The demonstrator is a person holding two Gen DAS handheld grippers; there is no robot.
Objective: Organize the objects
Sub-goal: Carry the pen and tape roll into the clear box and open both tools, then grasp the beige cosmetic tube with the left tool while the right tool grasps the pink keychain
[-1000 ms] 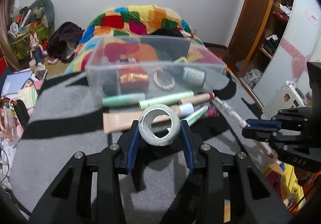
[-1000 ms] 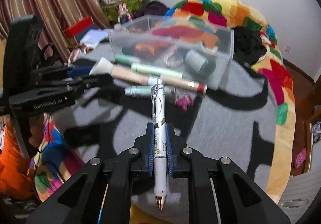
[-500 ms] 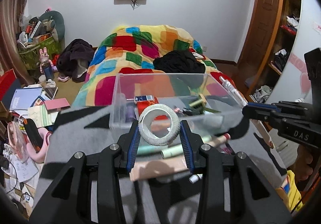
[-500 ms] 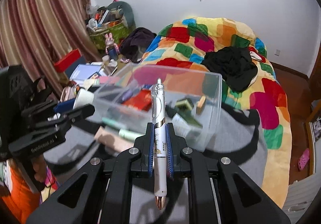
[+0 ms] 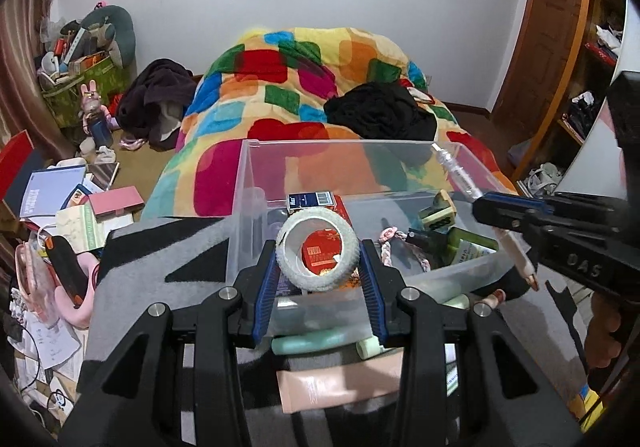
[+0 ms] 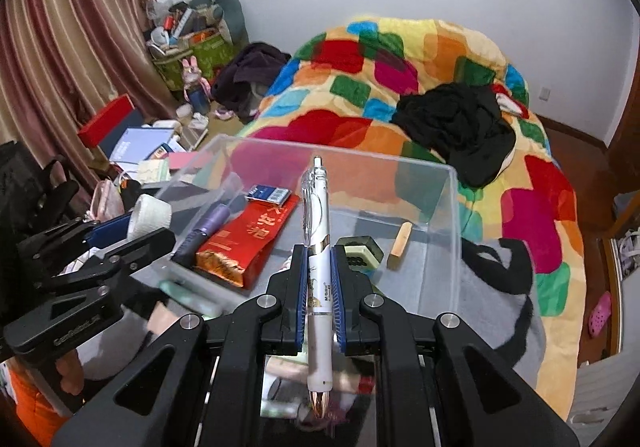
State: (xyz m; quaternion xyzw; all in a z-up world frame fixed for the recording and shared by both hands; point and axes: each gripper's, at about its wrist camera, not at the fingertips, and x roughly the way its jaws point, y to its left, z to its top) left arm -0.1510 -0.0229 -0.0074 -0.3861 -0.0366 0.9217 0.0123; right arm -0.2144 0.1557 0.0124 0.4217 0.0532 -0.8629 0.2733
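Note:
My left gripper [image 5: 318, 263] is shut on a white tape roll [image 5: 317, 249] and holds it over the near edge of a clear plastic box [image 5: 256, 167]. My right gripper [image 6: 319, 267] is shut on a white pen [image 6: 317, 239], held above the same clear plastic box [image 6: 452, 215], pen pointing forward. The box holds a red packet [image 6: 248, 239], a blue card [image 6: 269, 193], a purple tube, a green stamp block and a small wooden piece. In the left wrist view the right gripper [image 5: 504, 219] with the pen [image 5: 460, 175] hovers over the box's right side.
Green tubes [image 5: 312, 339] and a peach tube [image 5: 340, 383] lie on the grey mat in front of the box. A colourful blanket [image 5: 304, 79] with black clothes covers the bed behind. Books and clutter [image 5: 60, 207] lie on the floor at left.
Both grippers have risen and moved forward over the box, each still holding its object. The tubes on the mat now lie below and behind the left gripper's fingers.

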